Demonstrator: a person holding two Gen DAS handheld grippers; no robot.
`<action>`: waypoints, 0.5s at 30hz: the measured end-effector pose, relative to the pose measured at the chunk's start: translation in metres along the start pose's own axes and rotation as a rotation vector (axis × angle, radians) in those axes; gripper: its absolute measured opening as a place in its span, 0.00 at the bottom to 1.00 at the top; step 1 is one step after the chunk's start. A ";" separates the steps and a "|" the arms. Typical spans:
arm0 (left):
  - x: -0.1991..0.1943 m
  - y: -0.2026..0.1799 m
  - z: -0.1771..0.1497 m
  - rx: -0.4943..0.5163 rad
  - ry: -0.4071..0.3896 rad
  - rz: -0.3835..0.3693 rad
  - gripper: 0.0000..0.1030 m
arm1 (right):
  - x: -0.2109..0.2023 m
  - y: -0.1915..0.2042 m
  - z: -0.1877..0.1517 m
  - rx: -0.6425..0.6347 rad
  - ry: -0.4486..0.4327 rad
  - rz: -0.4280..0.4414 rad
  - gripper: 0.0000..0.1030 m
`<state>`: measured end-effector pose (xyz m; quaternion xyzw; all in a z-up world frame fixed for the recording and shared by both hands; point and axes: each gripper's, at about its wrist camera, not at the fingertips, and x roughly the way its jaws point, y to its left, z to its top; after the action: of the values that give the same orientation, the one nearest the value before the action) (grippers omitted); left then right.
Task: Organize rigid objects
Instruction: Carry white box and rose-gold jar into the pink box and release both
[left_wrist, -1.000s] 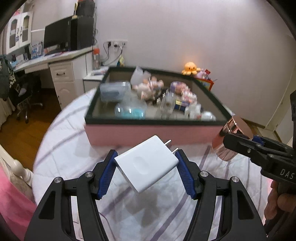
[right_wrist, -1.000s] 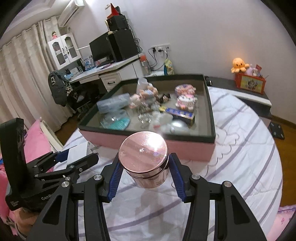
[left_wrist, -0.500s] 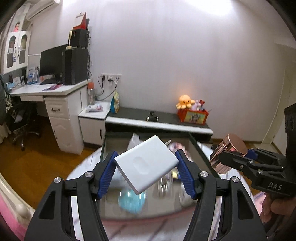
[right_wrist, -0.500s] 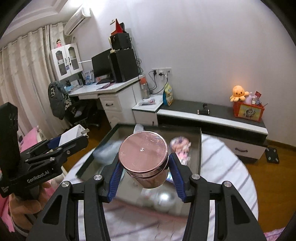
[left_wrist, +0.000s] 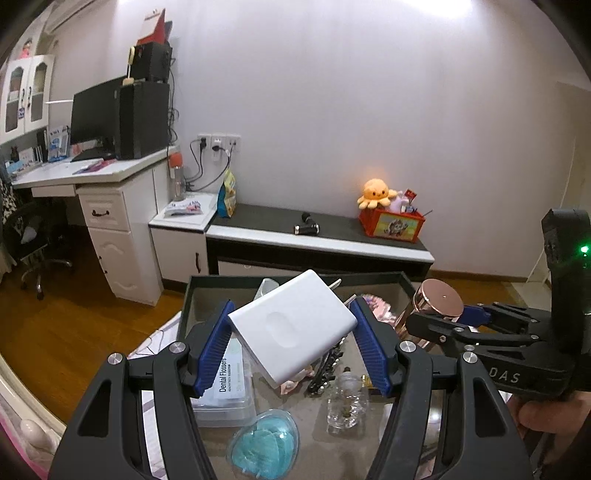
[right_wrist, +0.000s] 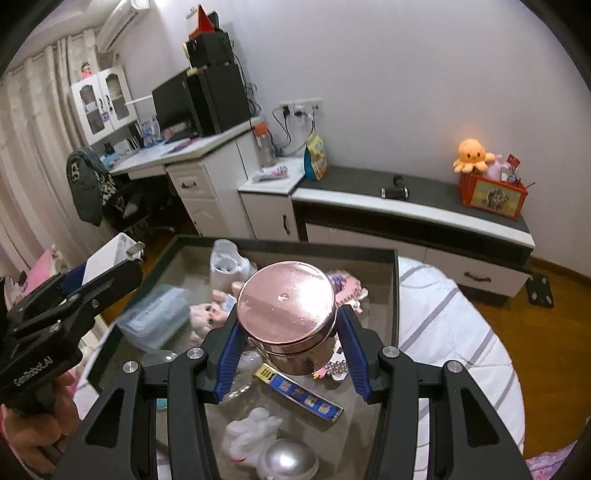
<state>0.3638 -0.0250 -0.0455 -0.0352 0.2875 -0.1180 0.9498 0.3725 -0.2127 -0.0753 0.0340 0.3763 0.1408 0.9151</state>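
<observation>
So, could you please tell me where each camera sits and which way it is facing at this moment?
Left wrist: on the left gripper, looking forward over the box toward the wall; shows its fingers clamping a charger, plus the right gripper.
Right wrist: on the right gripper, facing likewise; shows its fingers holding a tin, plus the left gripper.
Shared: box, octopus toy.

Desk (left_wrist: 92, 171), monitor (left_wrist: 94, 110), plush octopus (right_wrist: 473, 155)
</observation>
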 end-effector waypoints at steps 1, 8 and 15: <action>0.005 0.000 -0.002 0.001 0.010 0.001 0.64 | 0.006 -0.002 -0.001 0.003 0.011 -0.002 0.50; 0.027 0.006 -0.010 -0.002 0.081 -0.005 0.65 | 0.028 -0.003 -0.003 -0.004 0.079 -0.005 0.50; 0.005 0.018 -0.009 -0.032 0.041 0.044 1.00 | 0.022 -0.004 -0.003 0.017 0.083 0.015 0.84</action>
<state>0.3664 -0.0090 -0.0576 -0.0418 0.3096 -0.0932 0.9454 0.3857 -0.2108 -0.0931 0.0389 0.4149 0.1458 0.8973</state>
